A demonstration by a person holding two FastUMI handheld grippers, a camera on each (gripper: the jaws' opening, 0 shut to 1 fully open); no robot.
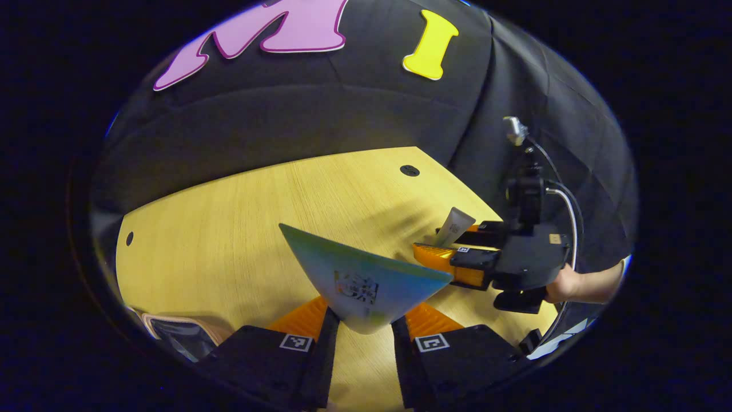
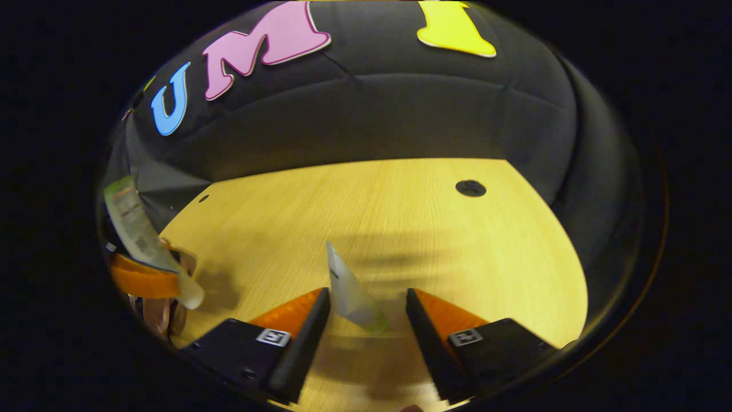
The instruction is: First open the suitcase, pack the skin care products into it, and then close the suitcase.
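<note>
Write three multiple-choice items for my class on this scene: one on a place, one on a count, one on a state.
1. Where is the blue-green tube? A in a drawer; B between the left claw's fingers; C on a shelf.
2. How many tubes show in the left gripper view? A two; B four; C five.
3. The left claw is: A wide open; B shut on the blue-green tube; C shut on a spoon.

Key: 1 B, its fingers flank the tube's lower end. 2 A, the blue-green tube plus a pale tube at the right claw. 3 B, both fingers press the tube's sides.
</note>
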